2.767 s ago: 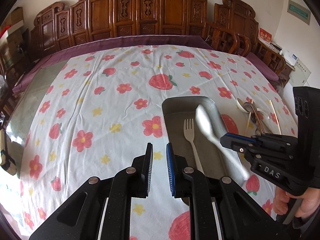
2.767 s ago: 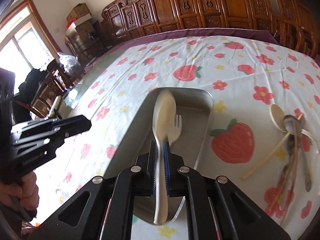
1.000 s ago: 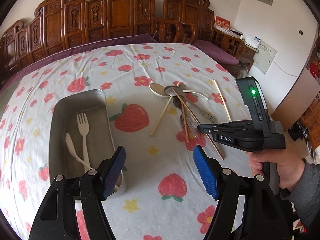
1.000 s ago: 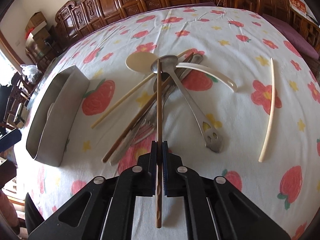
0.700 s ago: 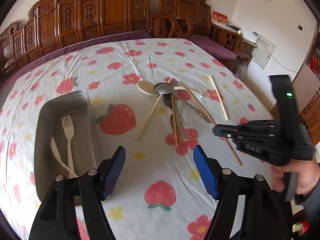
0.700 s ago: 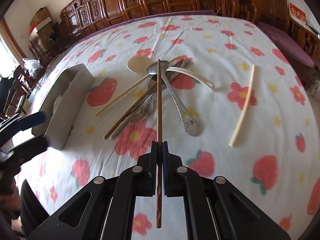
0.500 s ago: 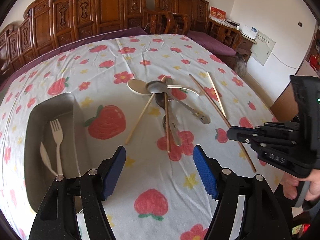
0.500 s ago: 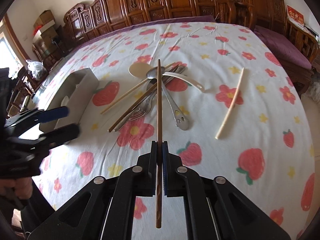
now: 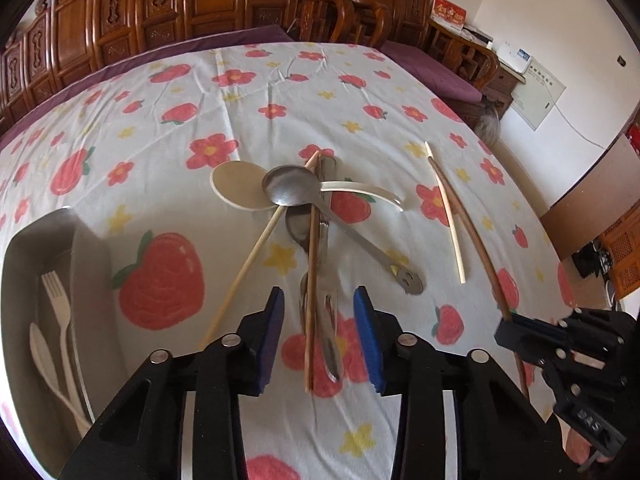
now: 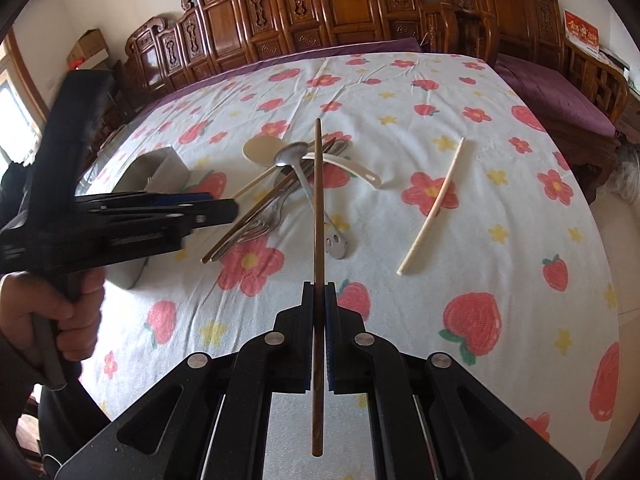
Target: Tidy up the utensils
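Carved dark-wood chairs (image 10: 344, 8) ring a counter under a white strawberry-and-flower cloth (image 9: 280, 92); right gripper (image 10: 319, 304) has its jaws pressed together on a dark brown wooden chopstick (image 10: 318, 208), held clear above the cloth; the rest of the utensils lie in a crossed pile (image 9: 316, 216) mid-counter; left gripper (image 9: 319, 320) hangs over the pile's near end, jaws half spread and just been closing, straddling a lighter wooden chopstick (image 9: 311, 280) and a steel fork (image 9: 330, 340), pads not yet on either.

Judgement: pinch the chopstick alone, not the fork beside it; lift straight so the crossed spoons don't drag.

Left view shows inside the grey metal tray (image 9: 24, 240): a white plastic fork (image 9: 60, 320) and spoon; right view shows only its outer wall.
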A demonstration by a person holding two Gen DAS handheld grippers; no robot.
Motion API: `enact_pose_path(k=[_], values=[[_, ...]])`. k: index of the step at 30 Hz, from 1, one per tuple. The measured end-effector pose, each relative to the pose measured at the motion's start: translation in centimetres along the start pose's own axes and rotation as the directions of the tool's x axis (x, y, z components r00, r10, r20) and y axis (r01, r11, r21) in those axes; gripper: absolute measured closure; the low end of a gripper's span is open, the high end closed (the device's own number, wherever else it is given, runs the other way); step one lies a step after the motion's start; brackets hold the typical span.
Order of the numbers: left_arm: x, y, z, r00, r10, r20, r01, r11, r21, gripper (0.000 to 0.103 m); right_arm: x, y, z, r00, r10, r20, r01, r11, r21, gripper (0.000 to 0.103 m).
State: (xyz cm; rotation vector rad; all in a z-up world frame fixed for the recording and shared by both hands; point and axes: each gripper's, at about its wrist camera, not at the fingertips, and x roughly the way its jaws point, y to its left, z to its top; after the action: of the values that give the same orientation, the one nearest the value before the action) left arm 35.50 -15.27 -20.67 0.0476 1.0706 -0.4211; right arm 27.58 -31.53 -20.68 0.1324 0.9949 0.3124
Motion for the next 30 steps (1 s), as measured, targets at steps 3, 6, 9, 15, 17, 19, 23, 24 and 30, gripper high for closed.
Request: enact_pose_path(k=[3,6,9,15,17,19,23,24,30], values=[[1.5,-0.7,1.0,1.0,0.017,-0.021,-0.017,1.0,0.016,0.075,-0.1,-0.4,0.0,1.0,0.001,0.003,-0.001,1.0,0.011,0.097],[2.7,-1.1,1.7,0.998,0.04,-0.04,-0.039,0.999,0.028,0.078,-0.1,-0.9,0.1,1.0,0.007,0.002,-0.008,1.0,0.026,0.097],[3.5,-1.1,2.0,0.997,0.044,-0.058,-0.043,0.999,0.021,0.083,0.2,-1.2,0.0,1.0,0.014,-0.007,-0.013,0.999,0.038,0.097],[4.4,-1.1,2.5,0.994,0.078,-0.076,-0.076,0.996,0.037,0.086,0.2,-1.4,0.0,1.0,0.015,-0.005,-0.015,0.999,0.046,0.097],[4.6,-1.0,2.6,0.992,0.096,-0.082,-0.093,0.995,0.044,0.086,0.2,-1.5,0.0,1.0,0.017,-0.003,-0.017,0.999,0.051,0.097],[4.8,-1.1,2.6,0.99,0.113,-0.089,-0.109,0.993,0.055,0.087,0.1,-1.6,0.0,1.0,0.019,-0.001,-0.019,0.998,0.055,0.097],[4.5,-1.2,2.5,0.988,0.125,-0.087,-0.119,0.99,0.071,0.098,0.1,-1.6,0.1,1.0,0.021,-0.001,-0.02,0.998,0.055,0.097],[4.4,-1.3,2.5,0.988,0.128,-0.086,-0.122,0.99,0.076,0.098,0.1,-1.6,0.1,1.0,0.019,-0.001,-0.019,0.998,0.054,0.097],[2.6,-1.7,1.9,0.988,0.132,-0.082,-0.124,0.987,0.103,0.099,0.1,-1.3,0.0,1.0,0.021,-0.005,-0.021,0.999,0.042,0.097]])
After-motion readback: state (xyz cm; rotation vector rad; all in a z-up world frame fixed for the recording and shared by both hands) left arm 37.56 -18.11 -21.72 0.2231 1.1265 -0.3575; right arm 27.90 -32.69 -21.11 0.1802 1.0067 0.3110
